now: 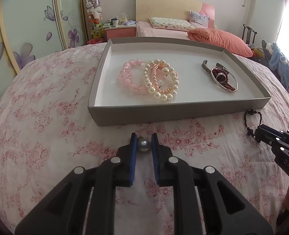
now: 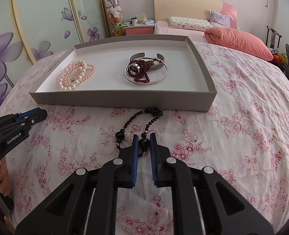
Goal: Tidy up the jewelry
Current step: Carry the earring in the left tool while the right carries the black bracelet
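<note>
My left gripper [image 1: 144,140] is shut on a grey pearl pendant [image 1: 143,146] just above the floral cloth, in front of the grey tray [image 1: 164,112]. My right gripper [image 2: 144,140] is shut on a black bead necklace [image 2: 144,115], whose loop lies on the cloth up to the tray's front wall [image 2: 123,98]; the necklace also shows in the left wrist view [image 1: 251,121]. In the tray lie pink and cream pearl bracelets [image 1: 151,79] on the left, and silver bangles with a dark red bead string and a ring [image 1: 221,76] on the right.
The tray sits on a table under a pink floral cloth [image 2: 242,137]. Behind it stand a bed with an orange quilt [image 2: 238,39], a pink nightstand [image 2: 138,28] and wardrobe doors with purple flowers [image 2: 26,29]. A chair [image 2: 273,37] is at the far right.
</note>
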`<state>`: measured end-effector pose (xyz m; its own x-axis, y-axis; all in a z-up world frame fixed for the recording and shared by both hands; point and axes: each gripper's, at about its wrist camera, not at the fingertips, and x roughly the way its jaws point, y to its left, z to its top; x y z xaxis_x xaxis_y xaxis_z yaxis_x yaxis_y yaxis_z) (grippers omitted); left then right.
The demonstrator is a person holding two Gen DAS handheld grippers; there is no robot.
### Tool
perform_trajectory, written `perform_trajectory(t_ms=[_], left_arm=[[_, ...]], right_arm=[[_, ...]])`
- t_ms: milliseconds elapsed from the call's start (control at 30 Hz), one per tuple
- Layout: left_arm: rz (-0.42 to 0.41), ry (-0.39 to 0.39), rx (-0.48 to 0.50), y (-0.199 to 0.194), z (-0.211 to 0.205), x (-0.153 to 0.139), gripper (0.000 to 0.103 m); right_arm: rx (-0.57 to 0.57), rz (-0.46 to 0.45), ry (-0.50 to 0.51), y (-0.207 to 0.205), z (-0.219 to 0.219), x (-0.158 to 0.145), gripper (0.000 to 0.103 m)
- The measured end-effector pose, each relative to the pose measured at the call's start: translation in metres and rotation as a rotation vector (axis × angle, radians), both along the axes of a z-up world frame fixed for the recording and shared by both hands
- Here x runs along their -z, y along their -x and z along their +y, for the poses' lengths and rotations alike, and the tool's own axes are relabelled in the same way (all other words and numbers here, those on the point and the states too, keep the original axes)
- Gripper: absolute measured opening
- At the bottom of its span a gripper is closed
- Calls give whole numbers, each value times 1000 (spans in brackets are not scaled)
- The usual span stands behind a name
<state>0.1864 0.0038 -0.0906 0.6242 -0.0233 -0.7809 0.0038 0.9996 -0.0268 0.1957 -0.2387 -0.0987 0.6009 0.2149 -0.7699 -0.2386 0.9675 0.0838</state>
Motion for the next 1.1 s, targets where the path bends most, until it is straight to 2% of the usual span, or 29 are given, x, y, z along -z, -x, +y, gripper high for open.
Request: perform_trajectory(t_ms=[233,300,400,633,867,1100], left_arm=[[-4,36,-6,1,6,1,14],[-10,76,-21,2,13,0,14],[-40,93,-48,8,21,-4,14],[-190,83,-58,35,22,-36,14],[-355,38,-44,57,11,-75,14],[-443,-1,-19,65,-5,-99,14]], right_arm=[[21,-26,-18,4,-3,-4,12],[25,-95,-28,12,-5,-13,12],[23,-214,-7,27,-4,-30,12],[40,-398,-85,43,-13,-77,12],[19,-496,-125,50,-11,-107,12],[-3,-551,-144,52,-4,-121,12]])
